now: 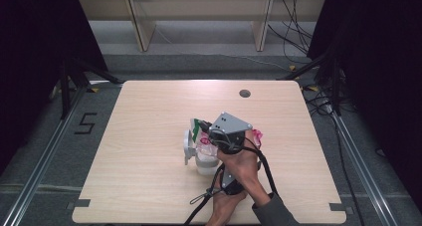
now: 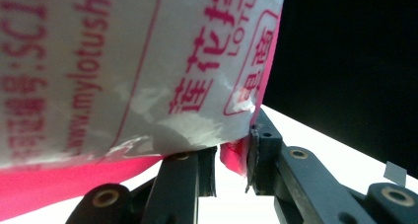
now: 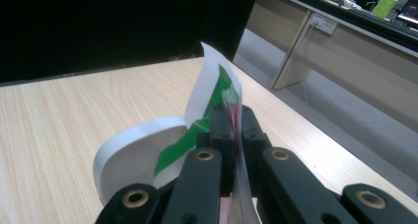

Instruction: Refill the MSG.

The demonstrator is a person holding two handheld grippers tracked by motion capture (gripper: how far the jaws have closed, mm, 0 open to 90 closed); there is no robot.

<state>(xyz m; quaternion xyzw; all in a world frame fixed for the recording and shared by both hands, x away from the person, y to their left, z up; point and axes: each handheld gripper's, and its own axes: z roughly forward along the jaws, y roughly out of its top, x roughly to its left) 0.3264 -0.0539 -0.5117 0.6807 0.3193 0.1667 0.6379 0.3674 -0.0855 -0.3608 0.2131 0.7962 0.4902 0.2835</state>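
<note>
The desk (image 1: 149, 151) is a broad slab of pale wood-grain laminate with rounded corners and a small dark round grommet (image 1: 244, 93) near its far edge. Just right of its middle sits a glossy, crinkled plastic bag (image 2: 123, 71), white with pink lettering and a solid pink band along its edge, plus a green stripe on the flap seen in the right gripper view. Beside it lies a smooth white rounded container (image 3: 133, 160), matte and curved like a lid or cup rim.

The right gripper (image 3: 235, 130), black and hinged with brass-coloured pins, has its jaws pressed together on the thin film of the bag's edge. The left gripper (image 2: 231, 157) has its jaws a narrow gap apart, with the bag's pink lower corner hanging between them; whether the pads press on it I cannot tell.
</note>
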